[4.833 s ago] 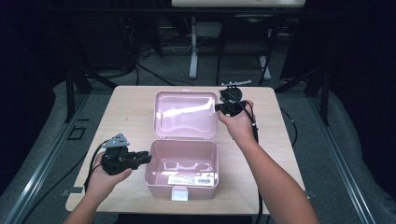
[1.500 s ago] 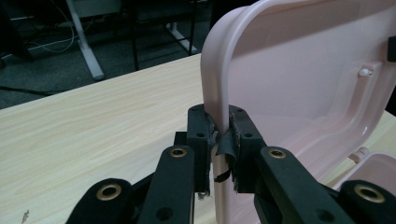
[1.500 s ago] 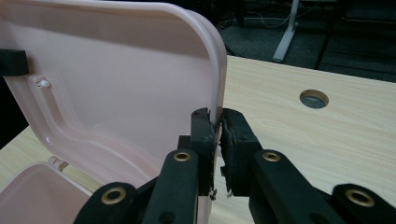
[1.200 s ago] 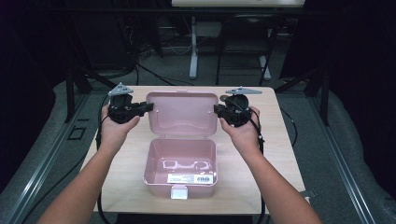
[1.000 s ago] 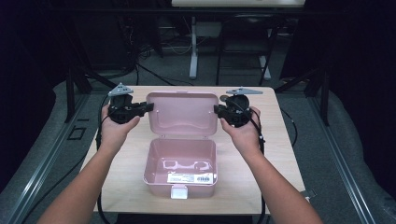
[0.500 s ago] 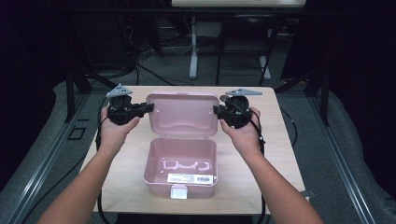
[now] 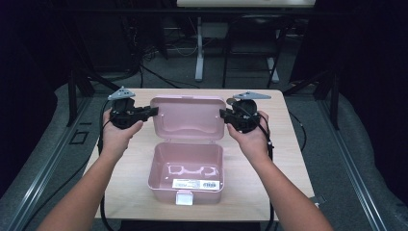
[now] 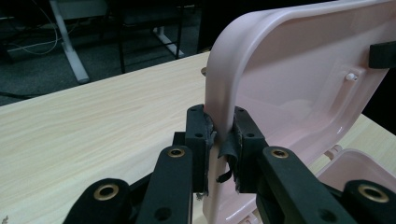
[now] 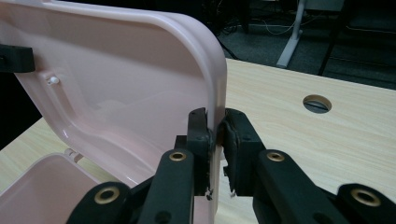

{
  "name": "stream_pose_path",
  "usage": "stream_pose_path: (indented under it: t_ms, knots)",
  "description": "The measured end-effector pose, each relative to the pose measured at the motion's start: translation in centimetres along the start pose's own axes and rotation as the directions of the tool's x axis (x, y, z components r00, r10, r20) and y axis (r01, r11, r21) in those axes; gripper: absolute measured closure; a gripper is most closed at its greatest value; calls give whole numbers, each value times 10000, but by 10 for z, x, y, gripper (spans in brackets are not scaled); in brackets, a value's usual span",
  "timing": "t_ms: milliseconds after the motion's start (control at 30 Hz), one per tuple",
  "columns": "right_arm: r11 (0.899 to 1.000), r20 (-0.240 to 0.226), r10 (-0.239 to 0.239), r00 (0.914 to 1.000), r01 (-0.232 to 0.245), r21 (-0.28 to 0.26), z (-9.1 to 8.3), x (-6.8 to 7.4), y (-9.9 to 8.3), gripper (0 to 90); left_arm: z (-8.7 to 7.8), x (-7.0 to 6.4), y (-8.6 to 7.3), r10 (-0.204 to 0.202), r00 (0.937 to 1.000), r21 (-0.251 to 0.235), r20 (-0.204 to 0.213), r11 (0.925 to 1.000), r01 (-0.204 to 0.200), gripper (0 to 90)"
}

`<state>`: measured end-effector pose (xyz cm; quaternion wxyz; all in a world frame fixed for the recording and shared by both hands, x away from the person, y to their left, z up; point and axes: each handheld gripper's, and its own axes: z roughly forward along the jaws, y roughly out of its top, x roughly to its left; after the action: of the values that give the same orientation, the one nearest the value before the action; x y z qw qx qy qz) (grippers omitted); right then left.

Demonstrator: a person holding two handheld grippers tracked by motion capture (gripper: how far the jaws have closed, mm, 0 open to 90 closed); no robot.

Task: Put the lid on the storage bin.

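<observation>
Left gripper (image 8: 219,140): black two-jaw tool, jaws clenched on the side rim of the pale pink moulded-plastic box lid (image 8: 299,88); the rim rises between the two pads toward 12 o'clock, the hollow inner face of the lid spreading off toward 2 o'clock.

Right gripper (image 9: 215,135): black two-jaw tool, jaws clenched on the opposite side rim of the same lid (image 9: 121,79); the rim stands between the pads, the inner face spreading toward 10 o'clock. A small white peg (image 9: 54,80) projects from that face.

High view: the left gripper (image 7: 144,113) meets the lid (image 7: 188,118) at its 9 o'clock edge, the right gripper (image 7: 226,114) at its 3 o'clock edge. The lid is tilted up, inner face toward the person, hinged to the far side of the pale pink rectangular plastic box base (image 7: 159,168), which lies at the lid's 6 o'clock. The base is open, with a white printed label (image 7: 196,184) and white front latch (image 7: 184,198) on its near side.

Support: light wood-grain table top (image 7: 284,159), the box near its centre. A round cable hole (image 9: 317,103) lies in the table at 2 o'clock of the right jaws.
</observation>
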<state>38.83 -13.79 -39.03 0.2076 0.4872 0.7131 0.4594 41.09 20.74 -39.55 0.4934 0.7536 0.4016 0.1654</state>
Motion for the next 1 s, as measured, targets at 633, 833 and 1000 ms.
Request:
stream_pose_path:
  t_ms: [633, 833, 1000]
  knots:
    - [9998, -347, -67, 9994, 61, -191, -12, 5, -1, 771, -11, -5, -1, 126, 9996, -132, 266, 9998, -123, 745]
    - [9996, -622, 43, 9981, -60, -273, -19, 4, -2, 764, -15, -8, -2, 130, 9993, -209, 351, 9997, -123, 715]
    - [9994, -768, 55, 9970, -81, -343, -24, 5, -3, 757, -18, -8, -2, 76, 9985, -138, 549, 9999, -69, 692]
